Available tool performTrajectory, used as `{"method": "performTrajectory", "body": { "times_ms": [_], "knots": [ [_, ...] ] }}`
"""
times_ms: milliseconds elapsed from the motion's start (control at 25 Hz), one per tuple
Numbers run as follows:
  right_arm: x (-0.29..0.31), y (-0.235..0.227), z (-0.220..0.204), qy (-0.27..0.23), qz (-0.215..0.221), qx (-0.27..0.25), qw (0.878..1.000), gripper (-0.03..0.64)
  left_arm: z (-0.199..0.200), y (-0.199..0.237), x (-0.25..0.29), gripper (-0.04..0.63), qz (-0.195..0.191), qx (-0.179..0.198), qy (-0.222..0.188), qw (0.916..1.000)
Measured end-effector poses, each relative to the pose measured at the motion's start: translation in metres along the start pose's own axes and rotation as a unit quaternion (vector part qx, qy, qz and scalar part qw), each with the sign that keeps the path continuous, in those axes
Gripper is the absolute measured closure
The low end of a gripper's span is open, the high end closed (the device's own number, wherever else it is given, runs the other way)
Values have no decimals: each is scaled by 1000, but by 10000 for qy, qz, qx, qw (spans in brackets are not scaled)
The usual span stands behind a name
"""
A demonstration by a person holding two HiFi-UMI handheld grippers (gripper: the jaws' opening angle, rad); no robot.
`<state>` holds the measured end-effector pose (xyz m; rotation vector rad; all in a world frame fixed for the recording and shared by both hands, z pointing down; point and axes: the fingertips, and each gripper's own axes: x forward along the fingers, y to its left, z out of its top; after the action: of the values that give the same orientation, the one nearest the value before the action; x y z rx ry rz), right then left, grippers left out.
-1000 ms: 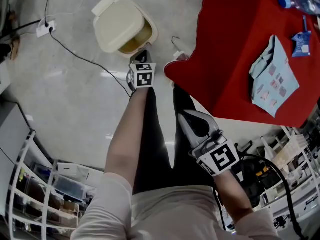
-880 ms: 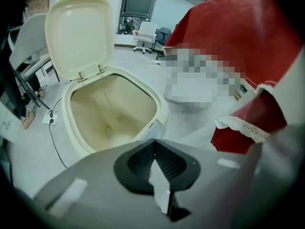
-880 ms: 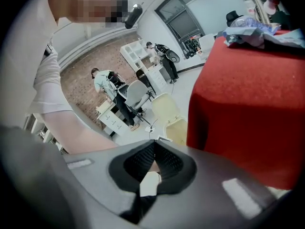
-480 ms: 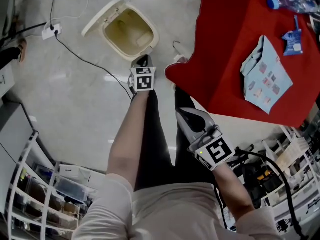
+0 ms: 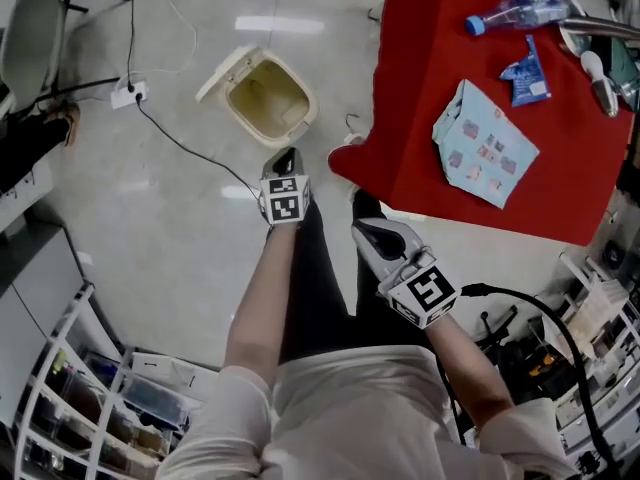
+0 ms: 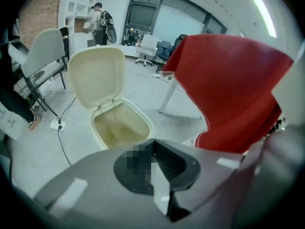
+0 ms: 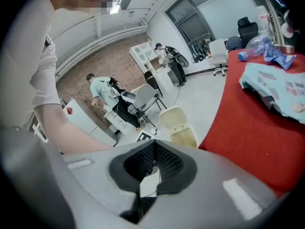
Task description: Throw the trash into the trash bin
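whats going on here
A person holds the left hand-held gripper and the right hand-held gripper, both shut and empty, over the floor beside a red table. The trash bin stands with its lid open. A plastic bottle, a blue wrapper and a pale patterned sheet lie on the table, not yet picked up.

No text, number or brand can be read. The left white cube (image 5: 284,200) on the left gripper (image 5: 286,158), beside the corner of the red tabletop (image 5: 440,58), and the right white cube (image 5: 424,293) on the right gripper (image 5: 365,230), below that corner, each bear black square coded markers, not letters. On the tabletop, print on the clear plastic bottle (image 5: 520,10) and the blue packet (image 5: 526,71) is too small to read.
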<state>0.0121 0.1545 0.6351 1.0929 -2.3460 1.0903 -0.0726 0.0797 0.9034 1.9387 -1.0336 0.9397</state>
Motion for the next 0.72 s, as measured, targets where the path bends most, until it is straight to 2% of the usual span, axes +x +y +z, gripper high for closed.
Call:
{"method": "performTrajectory", "body": {
  "times_ms": [160, 480, 720],
  "knots": [
    [-16, 4, 13, -70, -75, -94, 9999, 617, 31, -17, -43, 591, -64, 108, -235, 9996],
    [-52, 15, 52, -242, -353, -207, 9989, 617, 78, -52, -118, 591, -335, 358, -389, 9980],
    [-84, 17, 76, -359, -486, -360, 9975, 617, 96, -82, -181, 591, -526, 538, -489, 9960]
  ]
}}
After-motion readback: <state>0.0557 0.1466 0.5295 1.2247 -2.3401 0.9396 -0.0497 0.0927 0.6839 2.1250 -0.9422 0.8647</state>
